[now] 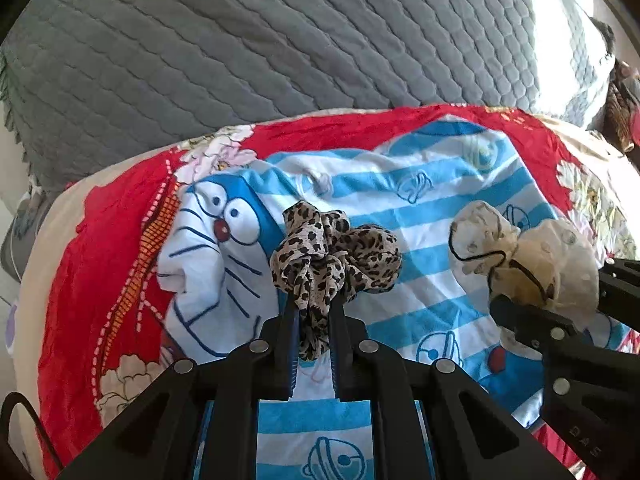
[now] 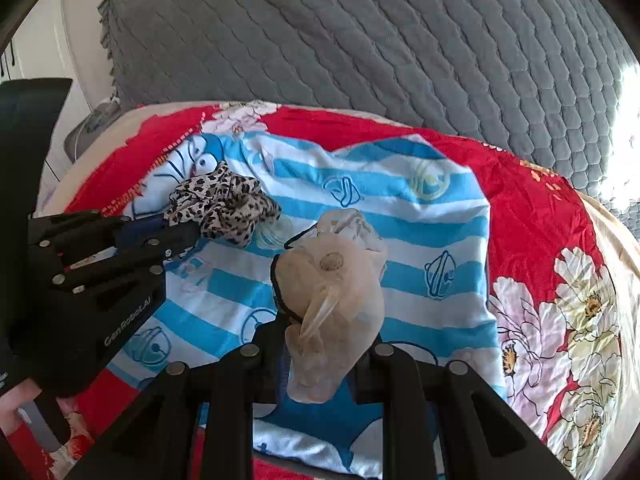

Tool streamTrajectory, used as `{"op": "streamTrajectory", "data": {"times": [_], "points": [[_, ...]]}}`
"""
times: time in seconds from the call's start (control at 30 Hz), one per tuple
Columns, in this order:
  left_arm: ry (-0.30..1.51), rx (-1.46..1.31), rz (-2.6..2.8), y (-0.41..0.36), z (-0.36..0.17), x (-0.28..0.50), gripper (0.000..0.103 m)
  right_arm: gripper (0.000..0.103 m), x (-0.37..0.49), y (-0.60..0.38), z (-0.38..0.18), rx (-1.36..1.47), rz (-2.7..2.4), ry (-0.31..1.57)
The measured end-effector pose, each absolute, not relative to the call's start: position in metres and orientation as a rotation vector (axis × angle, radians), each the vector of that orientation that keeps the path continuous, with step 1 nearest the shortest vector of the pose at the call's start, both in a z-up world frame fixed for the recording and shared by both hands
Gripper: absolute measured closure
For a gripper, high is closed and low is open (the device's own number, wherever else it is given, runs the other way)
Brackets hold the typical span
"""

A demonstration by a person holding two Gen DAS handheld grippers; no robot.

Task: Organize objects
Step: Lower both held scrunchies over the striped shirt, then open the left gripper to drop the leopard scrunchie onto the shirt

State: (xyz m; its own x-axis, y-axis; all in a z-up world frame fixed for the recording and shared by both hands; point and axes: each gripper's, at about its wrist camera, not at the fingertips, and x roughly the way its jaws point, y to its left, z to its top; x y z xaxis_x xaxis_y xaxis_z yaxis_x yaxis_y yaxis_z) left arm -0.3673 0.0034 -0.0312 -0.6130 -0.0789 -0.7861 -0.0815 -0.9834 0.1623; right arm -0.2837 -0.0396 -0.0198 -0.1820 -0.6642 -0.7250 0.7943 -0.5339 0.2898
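My left gripper [image 1: 314,304] is shut on a leopard-print scrunchie [image 1: 336,252], which bunches up above the fingertips. In the right wrist view the same gripper [image 2: 186,232] comes in from the left with the leopard scrunchie [image 2: 228,204] at its tip. A cream sheer scrunchie with a black elastic [image 2: 332,292] is pinched in my right gripper [image 2: 324,340], which is shut on it. The left wrist view shows that gripper [image 1: 556,296] at the right edge holding the cream scrunchie [image 1: 520,248]. Both hang just over a blue-and-white striped cartoon towel [image 1: 432,208] [image 2: 420,240].
The towel lies on a red floral quilt [image 2: 532,216] [image 1: 92,280]. Behind it rises a grey quilted cover [image 1: 260,48] [image 2: 360,40]. A person's hand [image 2: 20,400] shows at the lower left of the right wrist view. Bright sunlight washes out the far right.
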Motion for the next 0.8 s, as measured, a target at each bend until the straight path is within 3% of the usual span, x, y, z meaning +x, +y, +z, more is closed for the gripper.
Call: {"op": "streamTrajectory", "data": {"times": [0.37,0.63,0.73,0.8], "points": [[0.268,-1.432,2.797,-0.002,-0.049,-0.373,0.086,0.078,-0.285,-0.057,-0.048,1.132,-1.83,0.208],[0.256,-1.443,2.815,-0.007,-0.052,-0.371,0.082,0.069,-0.286,-0.053,-0.053,1.147,-1.826,0.204],[0.234,-1.445,2.812,-0.01,-0.05,-0.371,0.075,0.069,-0.286,-0.053,-0.053,1.14,-1.829,0.218],[0.217,-1.449,2.812,-0.011,-0.048,-0.37,0.064,0.069,-0.285,-0.052,-0.053,1.136,-1.832,0.226]]}}
